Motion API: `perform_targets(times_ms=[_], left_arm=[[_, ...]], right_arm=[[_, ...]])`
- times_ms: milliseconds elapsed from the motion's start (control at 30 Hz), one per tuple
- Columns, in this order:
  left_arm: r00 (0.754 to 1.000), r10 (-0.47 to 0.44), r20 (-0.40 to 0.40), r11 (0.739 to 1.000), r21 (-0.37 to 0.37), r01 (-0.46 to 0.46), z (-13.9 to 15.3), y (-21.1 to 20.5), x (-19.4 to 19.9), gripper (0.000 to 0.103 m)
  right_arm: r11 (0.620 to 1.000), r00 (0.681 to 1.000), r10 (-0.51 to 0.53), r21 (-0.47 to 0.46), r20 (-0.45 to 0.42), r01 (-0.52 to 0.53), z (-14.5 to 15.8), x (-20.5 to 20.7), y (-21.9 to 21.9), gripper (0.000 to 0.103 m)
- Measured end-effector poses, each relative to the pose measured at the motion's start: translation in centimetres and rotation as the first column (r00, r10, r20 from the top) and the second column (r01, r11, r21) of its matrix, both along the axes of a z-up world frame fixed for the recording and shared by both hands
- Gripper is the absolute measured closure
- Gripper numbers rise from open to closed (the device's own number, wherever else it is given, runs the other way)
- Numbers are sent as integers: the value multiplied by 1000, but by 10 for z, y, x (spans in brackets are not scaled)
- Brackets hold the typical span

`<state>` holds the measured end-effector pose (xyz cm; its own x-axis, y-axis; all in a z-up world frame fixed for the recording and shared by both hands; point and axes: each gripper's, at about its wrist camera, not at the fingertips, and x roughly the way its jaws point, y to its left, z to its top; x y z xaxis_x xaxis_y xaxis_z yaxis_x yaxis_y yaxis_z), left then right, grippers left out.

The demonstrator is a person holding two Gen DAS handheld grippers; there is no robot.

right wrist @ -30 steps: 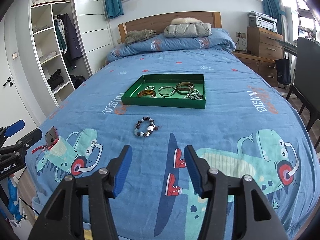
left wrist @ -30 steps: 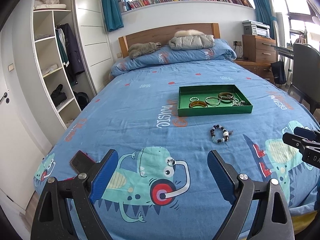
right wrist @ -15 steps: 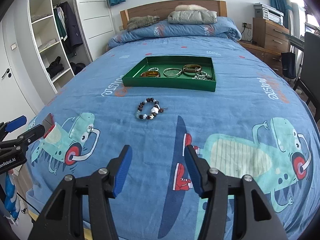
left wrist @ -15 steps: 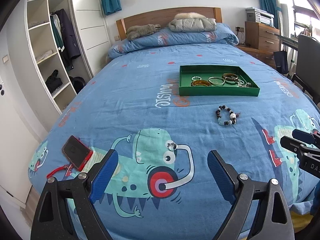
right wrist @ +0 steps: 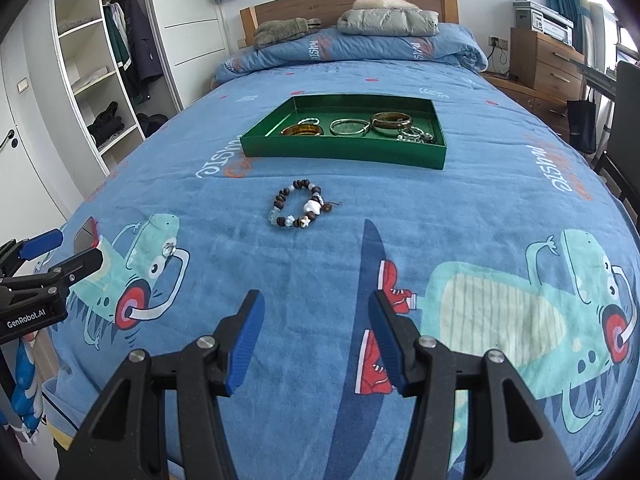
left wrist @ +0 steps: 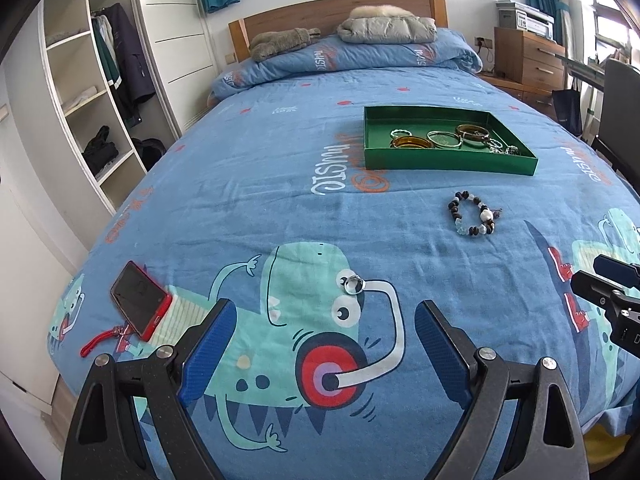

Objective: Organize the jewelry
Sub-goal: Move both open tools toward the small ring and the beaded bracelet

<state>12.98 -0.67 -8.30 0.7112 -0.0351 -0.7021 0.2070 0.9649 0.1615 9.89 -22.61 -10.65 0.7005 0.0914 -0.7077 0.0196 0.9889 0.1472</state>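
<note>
A green tray (left wrist: 448, 164) (right wrist: 344, 153) lies on the blue bedspread with several bangles and rings in it. A beaded bracelet (left wrist: 474, 218) (right wrist: 301, 209) lies loose on the cover just in front of the tray. A small silver ring (left wrist: 354, 283) (right wrist: 169, 249) rests on the dinosaur print nearer the foot of the bed. My left gripper (left wrist: 322, 346) hangs wide open above the cover, the ring just beyond its fingertips. My right gripper (right wrist: 316, 334) is open and empty, with the bracelet ahead of it and slightly left.
A red phone (left wrist: 140, 305) with a red strap lies near the bed's left edge. Folded bedding and a grey jacket (left wrist: 386, 30) sit at the headboard. White wardrobe shelves (left wrist: 92, 92) stand on the left, a wooden dresser (left wrist: 528, 60) and a dark chair on the right.
Both grippers have sunk and come forward over the bed, so the ring, the bracelet and the tray look nearer. The jaws of both have kept their width.
</note>
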Motion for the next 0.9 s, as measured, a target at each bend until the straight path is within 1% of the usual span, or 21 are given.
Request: perform_targets(times_ms=[433,900], left_arm=[[1000,3,-12,1000,-7,-3,-6,5,9,13],[999,-3,-37,1000,-8,3,-16,3,18,13]], right_arm=[[999,999,40,-14,7,-39,0,10,14,51],[999,999,33,-9,5,-33,-3,19,12,51]])
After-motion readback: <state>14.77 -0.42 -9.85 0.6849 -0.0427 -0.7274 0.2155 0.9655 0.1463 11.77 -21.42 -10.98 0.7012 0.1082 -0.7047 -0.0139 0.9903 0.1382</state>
